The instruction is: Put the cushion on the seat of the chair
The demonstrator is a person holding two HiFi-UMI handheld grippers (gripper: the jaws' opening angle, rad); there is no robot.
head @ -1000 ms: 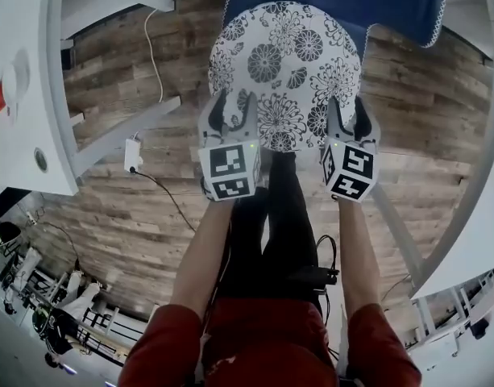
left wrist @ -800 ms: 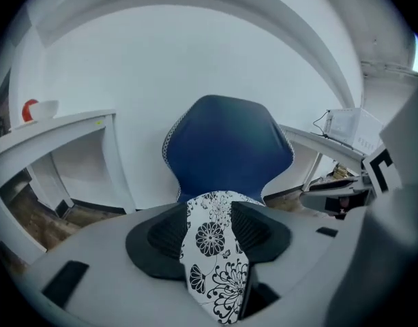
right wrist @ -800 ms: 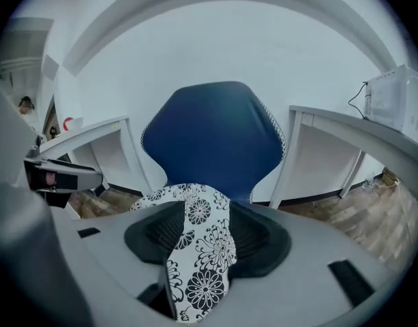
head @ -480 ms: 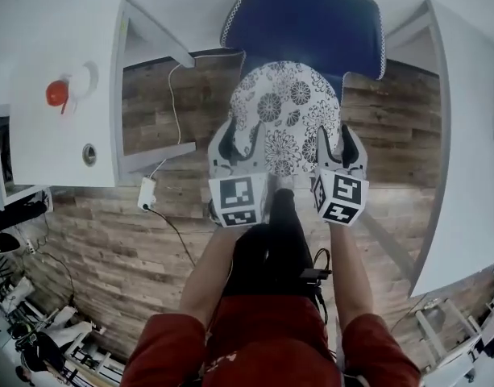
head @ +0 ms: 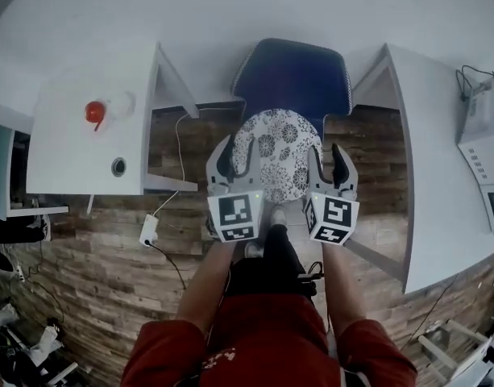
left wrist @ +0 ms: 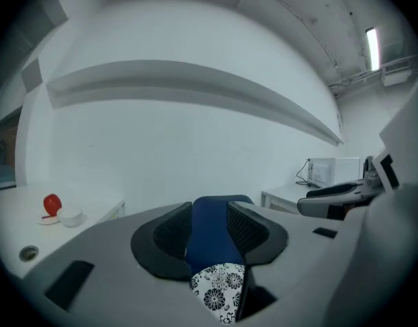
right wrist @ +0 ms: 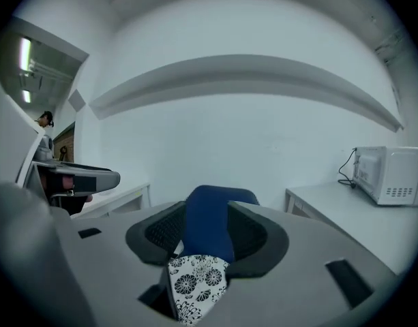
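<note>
A round cushion point(head: 279, 153) with a black-and-white flower print hangs flat in front of the blue chair point(head: 293, 75). My left gripper point(head: 234, 161) is shut on the cushion's left near edge and my right gripper point(head: 329, 168) on its right near edge. In the left gripper view a fold of cushion point(left wrist: 219, 291) sits low between the jaws, with the chair back point(left wrist: 212, 234) beyond it. The right gripper view shows the same: cushion point(right wrist: 195, 281) pinched, chair point(right wrist: 209, 227) behind. The cushion hides the chair's seat in the head view.
A white desk point(head: 85, 151) stands to the left, bearing a red object point(head: 94, 111) and a white bowl point(head: 119, 103). A second white desk point(head: 432, 160) on the right carries a microwave point(head: 480, 95). A power strip point(head: 148, 230) and cable lie on the wooden floor.
Both grippers have risen and drawn back with the cushion. The chair now looks smaller and lower in every view, and less cushion shows between each pair of jaws.
</note>
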